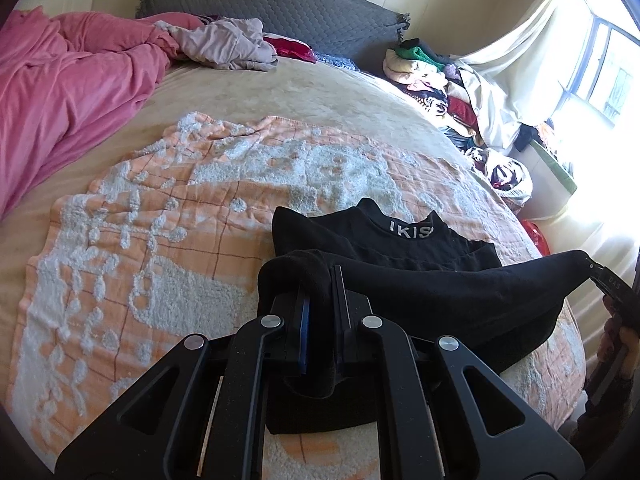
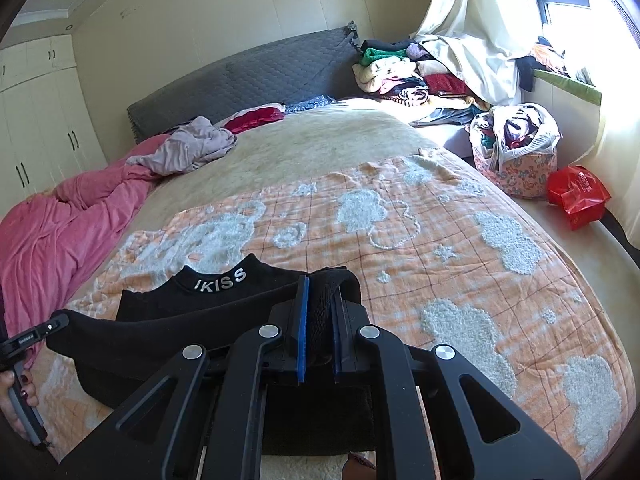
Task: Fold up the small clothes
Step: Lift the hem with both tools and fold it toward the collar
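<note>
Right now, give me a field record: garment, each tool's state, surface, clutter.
garment: black top, collar lettering reads IKISS, partly folded, near edge lifted
left tool: shut on a bunched corner of the black top
right tool: shut on the opposite corner
span: fabric hangs in a slack band between the two tools
surface: orange and white blanket on the bed
clutter: pink duvet on the left, pile of clothes by the headboard, red bag on the floor
</note>
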Demonstrator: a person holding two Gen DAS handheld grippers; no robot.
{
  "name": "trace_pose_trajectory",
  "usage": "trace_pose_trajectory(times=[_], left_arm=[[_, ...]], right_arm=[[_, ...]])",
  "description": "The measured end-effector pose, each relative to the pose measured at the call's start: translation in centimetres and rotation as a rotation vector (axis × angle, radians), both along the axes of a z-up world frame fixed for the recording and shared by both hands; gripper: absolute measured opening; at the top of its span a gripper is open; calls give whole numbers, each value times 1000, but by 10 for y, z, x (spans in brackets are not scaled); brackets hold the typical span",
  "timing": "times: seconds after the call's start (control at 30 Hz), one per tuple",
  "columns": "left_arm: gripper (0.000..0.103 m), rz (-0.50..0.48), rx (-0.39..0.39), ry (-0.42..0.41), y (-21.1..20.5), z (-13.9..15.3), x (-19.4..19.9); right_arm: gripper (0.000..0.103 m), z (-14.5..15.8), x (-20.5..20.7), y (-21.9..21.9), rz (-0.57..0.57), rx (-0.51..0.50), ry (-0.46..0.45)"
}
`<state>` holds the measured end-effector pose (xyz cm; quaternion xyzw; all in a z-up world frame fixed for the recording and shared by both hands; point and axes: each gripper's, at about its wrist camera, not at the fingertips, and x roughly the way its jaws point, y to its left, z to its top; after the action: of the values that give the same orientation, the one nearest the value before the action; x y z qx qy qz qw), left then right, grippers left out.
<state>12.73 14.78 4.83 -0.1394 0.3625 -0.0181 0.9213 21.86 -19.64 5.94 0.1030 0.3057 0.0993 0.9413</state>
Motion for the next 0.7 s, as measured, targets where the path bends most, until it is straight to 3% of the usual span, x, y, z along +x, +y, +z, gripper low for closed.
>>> trace_pose_trajectory(times=[0.3, 0.6, 0.7], left_arm=[[3, 14, 19, 27, 6, -18, 23], [6, 21, 8, 82, 14, -49, 40], [7, 30, -20, 85, 17, -52, 40]], right_arm=[[8, -15, 32, 9, 10, -41, 17], [10, -59, 57, 11, -13, -81, 111], [23, -68, 60, 10, -32, -111, 127]])
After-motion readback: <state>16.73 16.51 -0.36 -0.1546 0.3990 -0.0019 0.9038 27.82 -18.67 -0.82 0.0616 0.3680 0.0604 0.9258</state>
